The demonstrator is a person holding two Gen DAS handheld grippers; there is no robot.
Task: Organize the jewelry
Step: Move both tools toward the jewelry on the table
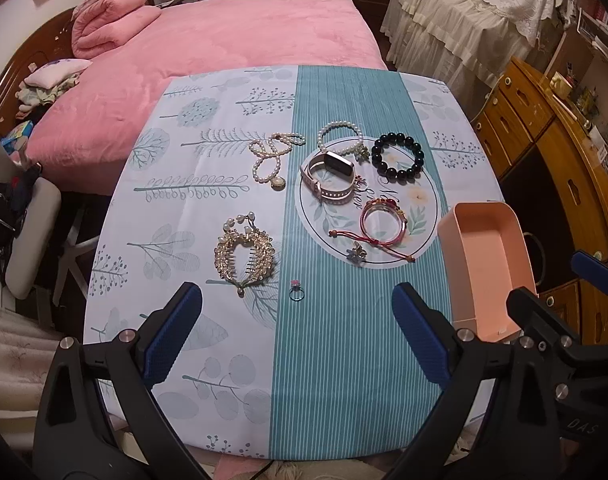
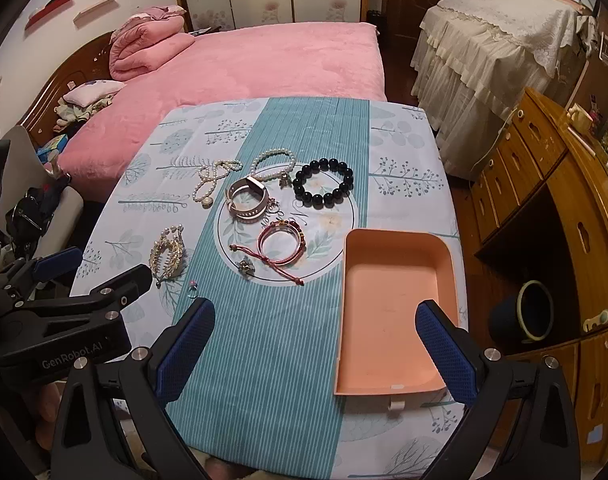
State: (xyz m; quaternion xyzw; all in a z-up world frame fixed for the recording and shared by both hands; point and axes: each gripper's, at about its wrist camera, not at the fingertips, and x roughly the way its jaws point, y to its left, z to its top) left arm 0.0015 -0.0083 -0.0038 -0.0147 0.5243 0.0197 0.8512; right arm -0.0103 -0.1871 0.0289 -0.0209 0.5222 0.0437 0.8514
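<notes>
Jewelry is lying scattered over a leaf-print tablecloth (image 1: pixel 176 208): a black bead bracelet (image 1: pixel 397 156), a pink-strap watch (image 1: pixel 327 180), a white pearl necklace (image 1: pixel 272 156), a pearl bracelet (image 1: pixel 339 138), a red cord bracelet (image 1: pixel 381 222), a gold pearl hair comb (image 1: pixel 244 256) and a tiny ring (image 1: pixel 296 294). An empty peach plastic tray (image 2: pixel 395 312) is sitting at the right edge. The left gripper (image 1: pixel 298 336) and right gripper (image 2: pixel 315 352) are both hovering over the near edge, jaws spread wide, gripping nothing.
</notes>
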